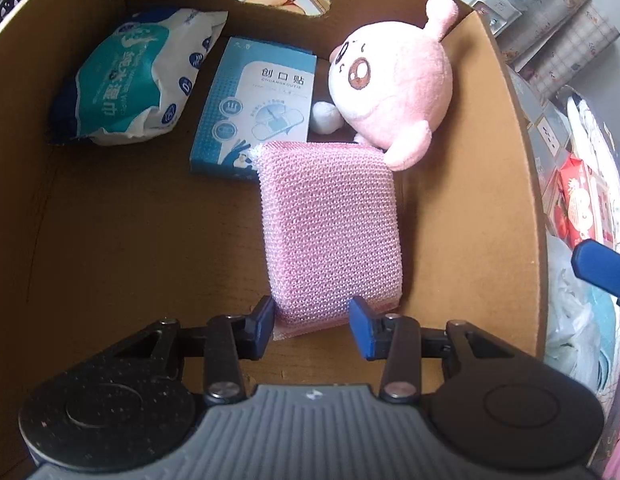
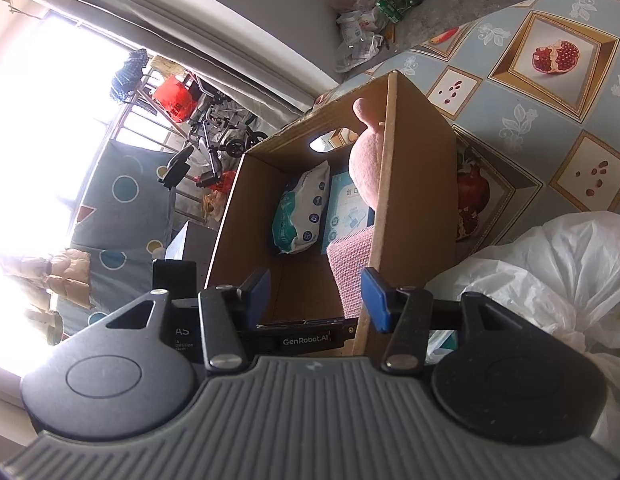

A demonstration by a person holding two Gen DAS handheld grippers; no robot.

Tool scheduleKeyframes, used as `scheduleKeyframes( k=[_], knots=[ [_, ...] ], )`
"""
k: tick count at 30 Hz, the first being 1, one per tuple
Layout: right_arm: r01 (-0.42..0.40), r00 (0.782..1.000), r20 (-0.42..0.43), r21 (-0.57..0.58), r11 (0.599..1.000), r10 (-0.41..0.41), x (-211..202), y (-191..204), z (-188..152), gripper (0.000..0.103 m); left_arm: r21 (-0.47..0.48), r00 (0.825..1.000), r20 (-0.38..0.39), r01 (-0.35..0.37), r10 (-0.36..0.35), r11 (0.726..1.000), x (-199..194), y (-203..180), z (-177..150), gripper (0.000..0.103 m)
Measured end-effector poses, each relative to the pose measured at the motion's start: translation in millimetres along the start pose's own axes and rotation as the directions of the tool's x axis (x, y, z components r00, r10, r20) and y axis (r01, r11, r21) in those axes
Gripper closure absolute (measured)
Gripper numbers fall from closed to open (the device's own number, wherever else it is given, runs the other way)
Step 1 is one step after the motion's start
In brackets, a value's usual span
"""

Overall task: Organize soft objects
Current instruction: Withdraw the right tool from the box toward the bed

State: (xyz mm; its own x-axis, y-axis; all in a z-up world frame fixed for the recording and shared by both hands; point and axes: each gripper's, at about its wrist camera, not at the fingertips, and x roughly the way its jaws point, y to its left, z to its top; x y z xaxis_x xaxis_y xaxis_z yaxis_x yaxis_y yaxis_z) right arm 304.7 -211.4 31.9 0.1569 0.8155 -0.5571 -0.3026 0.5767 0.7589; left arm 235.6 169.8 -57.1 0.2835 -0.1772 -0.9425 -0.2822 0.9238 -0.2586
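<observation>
With wipes pack, plush toy and plaster box already boxed, the left gripper holds the pink sponge on the cardboard box floor, unreleased; the right gripper stands part-open, empty.

A plain brown cardboard box is seen. A pink mesh-textured sponge is shown at the centre of the left wrist view, and a pale pink plush toy with brown eyes at upper right. A white-and-teal wipes pack is seen at upper left, beside a blue-and-white carton. A grey-blue tablecloth, patterned with gold-framed red pomegranates, is seen at right in the right wrist view.
</observation>
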Motion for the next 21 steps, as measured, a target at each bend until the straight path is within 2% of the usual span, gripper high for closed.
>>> scheduleKeyframes(
  k=[5, 11, 13, 16, 21],
  knots=[
    [0.006, 1.0, 0.018, -0.005, 1.0, -0.006, -7, 2, -1, 0.053, -0.024, 0.999, 0.049, 0.021, -0.02, 0.999, -23, 8, 0, 0.056],
    [0.014, 0.998, 0.065, -0.045, 0.999, -0.011, -28, 7, -7, 0.051, -0.008, 0.985, 0.175, 0.01, -0.008, 1.0, -62, 3, -4, 0.047],
    [0.031, 0.996, 0.088, -0.066, 0.997, -0.025, -41, 9, -12, 0.048, 0.023, 0.972, 0.234, 0.007, -0.013, 1.0, -77, -8, -14, 0.04],
    [0.083, 0.99, 0.126, -0.097, 0.992, -0.07, -64, 10, -20, 0.044, 0.079, 0.949, 0.315, 0.006, -0.031, 0.997, -99, -28, -27, 0.036],
    [0.205, 0.959, 0.224, -0.127, 0.97, -0.173, -121, 1, -33, 0.037, 0.191, 0.892, 0.443, 0.002, -0.088, 0.982, -130, -67, -55, 0.03]
  ],
)
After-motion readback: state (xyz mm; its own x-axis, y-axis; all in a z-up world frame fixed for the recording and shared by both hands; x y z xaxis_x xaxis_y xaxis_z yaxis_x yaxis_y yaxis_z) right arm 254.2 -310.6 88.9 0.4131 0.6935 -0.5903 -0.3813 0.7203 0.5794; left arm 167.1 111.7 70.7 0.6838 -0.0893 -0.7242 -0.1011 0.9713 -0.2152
